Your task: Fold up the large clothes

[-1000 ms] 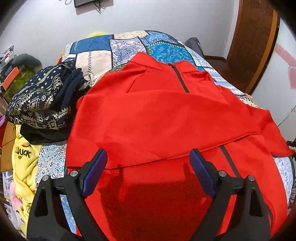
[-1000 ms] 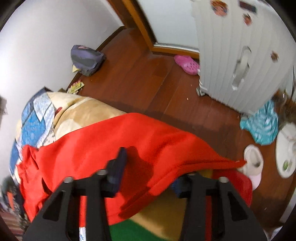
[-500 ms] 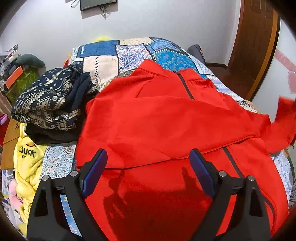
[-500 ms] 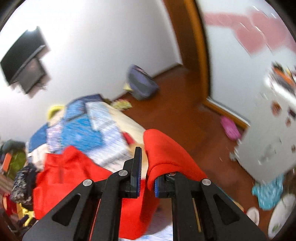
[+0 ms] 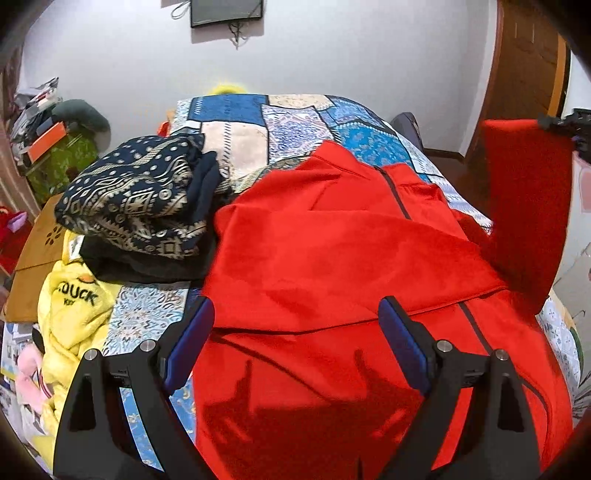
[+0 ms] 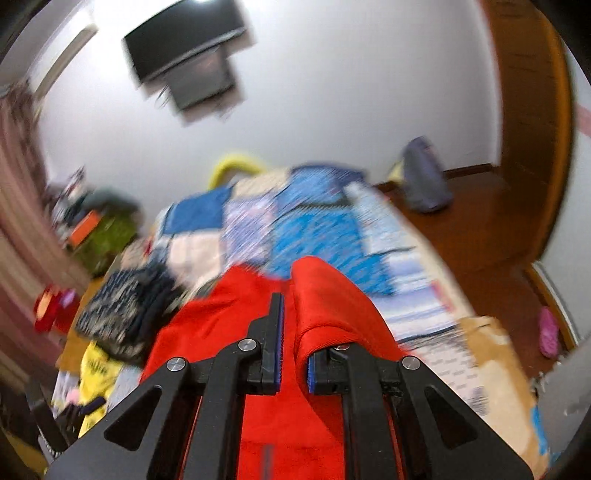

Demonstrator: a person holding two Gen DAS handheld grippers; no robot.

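A large red zip jacket (image 5: 332, 258) lies spread on the patchwork bed (image 5: 295, 122), its left sleeve folded across the chest. My left gripper (image 5: 295, 339) is open and empty, hovering above the jacket's lower part. My right gripper (image 6: 293, 332) is shut on the red right sleeve (image 6: 325, 295). It holds the sleeve lifted above the bed. In the left wrist view the raised sleeve (image 5: 524, 206) hangs at the right from the right gripper (image 5: 569, 125).
A folded navy patterned garment (image 5: 136, 206) sits on a dark pile left of the jacket. A yellow garment (image 5: 70, 306) lies at the bed's left edge. A grey bag (image 6: 424, 181) stands on the wooden floor by the door (image 5: 524, 74). A screen (image 5: 225, 11) hangs on the wall.
My right gripper closed on the right sleeve and lifted it up from the bed's right edge, swinging toward the bed. My left gripper stayed open and rose slightly.
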